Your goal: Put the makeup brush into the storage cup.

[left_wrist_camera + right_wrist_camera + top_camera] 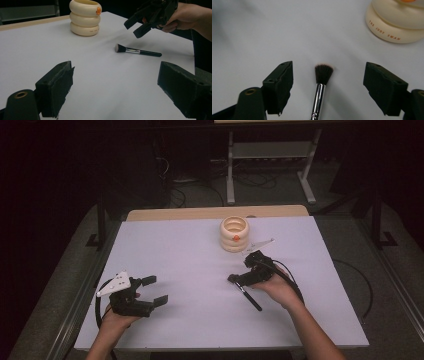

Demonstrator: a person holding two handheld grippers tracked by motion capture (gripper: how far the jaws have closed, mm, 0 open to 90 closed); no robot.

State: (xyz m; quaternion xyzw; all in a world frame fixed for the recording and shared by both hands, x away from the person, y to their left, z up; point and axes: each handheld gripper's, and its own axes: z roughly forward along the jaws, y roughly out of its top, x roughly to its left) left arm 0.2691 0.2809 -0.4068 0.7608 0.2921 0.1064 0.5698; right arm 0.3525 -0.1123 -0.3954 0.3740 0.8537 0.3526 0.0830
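Note:
A black-handled makeup brush [253, 302] [138, 51] lies flat on the white table [175, 260], its dark bristles [323, 74] pointing toward the left. My right gripper [240, 270] [328, 82] hovers just above the bristle end, jaws open, with the brush head and silver ferrule between them and untouched. A cream ringed holder [235, 234] [85, 17] [397, 25] with an orange dot stands upright behind it. My left gripper [156, 290] [115, 87] rests open at the front left with nothing in it. From the left gripper view the right gripper [132, 29] hangs over the brush.
A wooden strip [215, 213] borders the table's far edge. Beyond it stand a metal frame's legs [231, 170] and floor cables. Black cables trail from both grippers, the right one looping beside the forearm [295, 285].

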